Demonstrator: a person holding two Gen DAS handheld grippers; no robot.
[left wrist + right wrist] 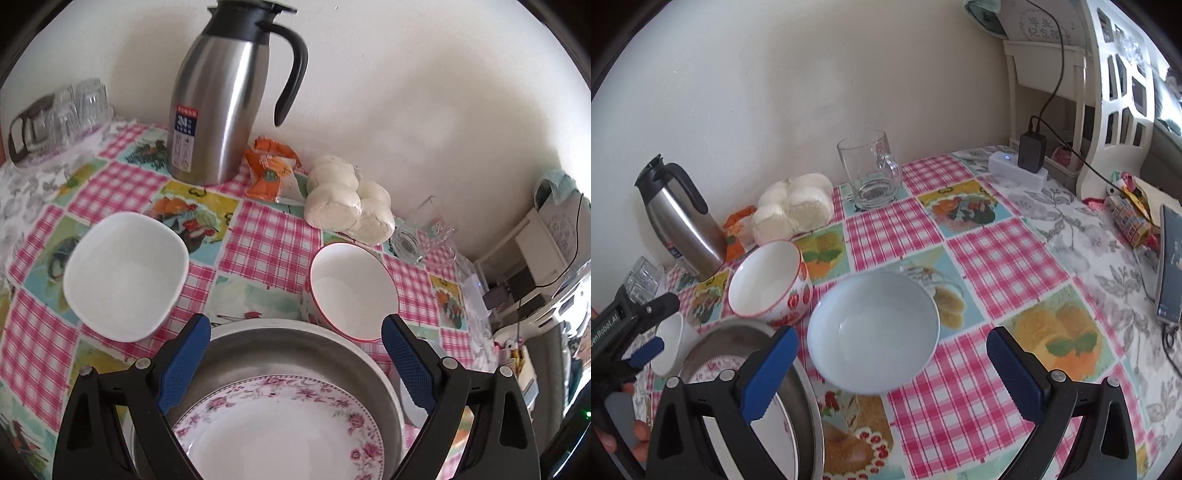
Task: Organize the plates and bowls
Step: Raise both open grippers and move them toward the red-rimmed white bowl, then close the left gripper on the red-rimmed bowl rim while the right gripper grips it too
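sorting crockery on a checked tablecloth, both tools held spread and empty.

nearest, the left gripper (pixel 295 354) is held wide open over a floral plate (pixel 280 435) that lies inside a metal basin (pixel 295 343); the right gripper (pixel 892 365) is likewise spread, nothing pinched, with a pale blue bowl (pixel 873 332) seen between its fingers. the bowl is judged light but glazed, slippery and breakable, best taken by pinching its rim wall. just beyond, a strawberry bowl (pixel 770 282) sits empty beside the basin, and a square white bowl (pixel 125 275) stands empty to the left. farther back, a glass mug (pixel 870 170) is seen empty, bagged steamed buns (pixel 349 199) lie by the wall, and a steel flask (pixel 229 99) stands upright.
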